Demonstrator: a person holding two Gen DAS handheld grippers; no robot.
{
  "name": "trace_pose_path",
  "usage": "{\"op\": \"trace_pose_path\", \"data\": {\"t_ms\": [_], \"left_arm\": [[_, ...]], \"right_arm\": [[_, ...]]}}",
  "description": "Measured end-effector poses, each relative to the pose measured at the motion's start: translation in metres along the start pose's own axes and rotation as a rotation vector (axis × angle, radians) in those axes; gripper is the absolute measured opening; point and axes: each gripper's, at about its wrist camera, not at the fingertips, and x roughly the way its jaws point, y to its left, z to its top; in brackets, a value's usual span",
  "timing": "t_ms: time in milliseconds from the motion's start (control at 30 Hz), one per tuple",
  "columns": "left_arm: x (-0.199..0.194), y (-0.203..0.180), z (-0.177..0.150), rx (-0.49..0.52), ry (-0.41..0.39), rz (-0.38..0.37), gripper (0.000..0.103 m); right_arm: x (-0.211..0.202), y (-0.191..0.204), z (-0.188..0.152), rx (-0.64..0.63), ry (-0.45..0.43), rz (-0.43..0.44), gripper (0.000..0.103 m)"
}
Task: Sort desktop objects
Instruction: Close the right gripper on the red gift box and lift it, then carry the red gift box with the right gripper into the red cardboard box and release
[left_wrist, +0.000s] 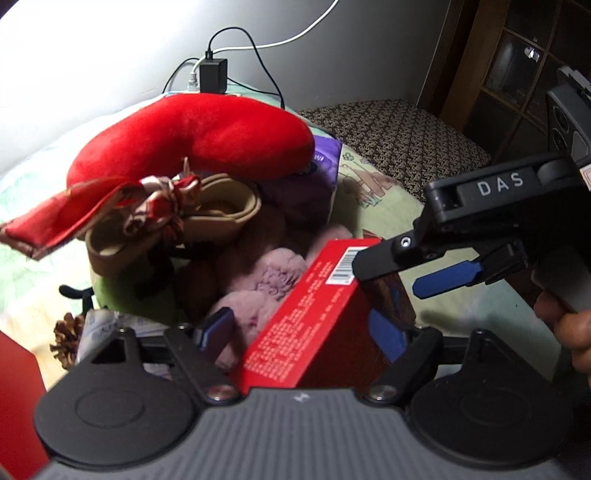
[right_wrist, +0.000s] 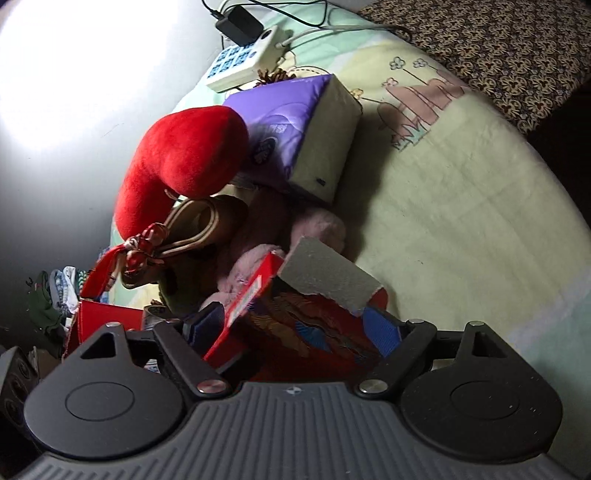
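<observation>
A red carton (left_wrist: 314, 317) with a barcode and an open grey flap (right_wrist: 328, 275) sits between both grippers. My left gripper (left_wrist: 303, 332) has its blue pads against the carton's two sides and is shut on it. My right gripper (right_wrist: 295, 328) also straddles the carton (right_wrist: 314, 332), one pad on each side; in the left wrist view its fingers (left_wrist: 384, 258) reach in from the right onto the carton's top end. Behind lies a pile: a red plush cushion (left_wrist: 195, 136), a beige sandal (left_wrist: 177, 229) with a red patterned scarf (left_wrist: 92, 210), and a pink plush (left_wrist: 269, 280).
A purple tissue pack (right_wrist: 291, 125) leans behind the cushion. A white power strip (right_wrist: 247, 62) with a black charger (left_wrist: 213, 75) and cables lies by the wall. A pine cone (left_wrist: 68, 332) and a red box (left_wrist: 18, 406) sit at the left. The pale green cloth (right_wrist: 461, 206) spreads right.
</observation>
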Motion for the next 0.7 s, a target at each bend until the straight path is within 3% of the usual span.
{"op": "trace_pose_path", "data": {"t_ms": [167,267,433,600,667,700], "left_arm": [[0.001,-0.02,-0.024,0.074,0.042,0.008,0.08],[-0.003,-0.028,-0.03,0.058,0.042,0.007,0.075],[-0.018,-0.045,-0.036,0.036,0.017,-0.057,0.046],[0.001,-0.064,-0.04,0.055,0.021,0.002,0.044],[0.004,-0.063,-0.038,0.024,0.016,0.005,0.044],[0.004,-0.062,-0.037,0.01,0.012,0.005,0.044]], "right_arm": [[-0.005,-0.009,-0.008,0.017,0.016,0.014,0.087],[-0.007,-0.012,-0.01,0.03,0.023,0.018,0.088],[-0.01,-0.016,-0.012,0.058,0.05,0.03,0.088],[-0.001,-0.013,-0.02,0.031,0.067,0.039,0.088],[0.001,-0.015,-0.02,0.058,0.076,0.08,0.082],[0.001,-0.016,-0.02,0.07,0.077,0.103,0.072]]}}
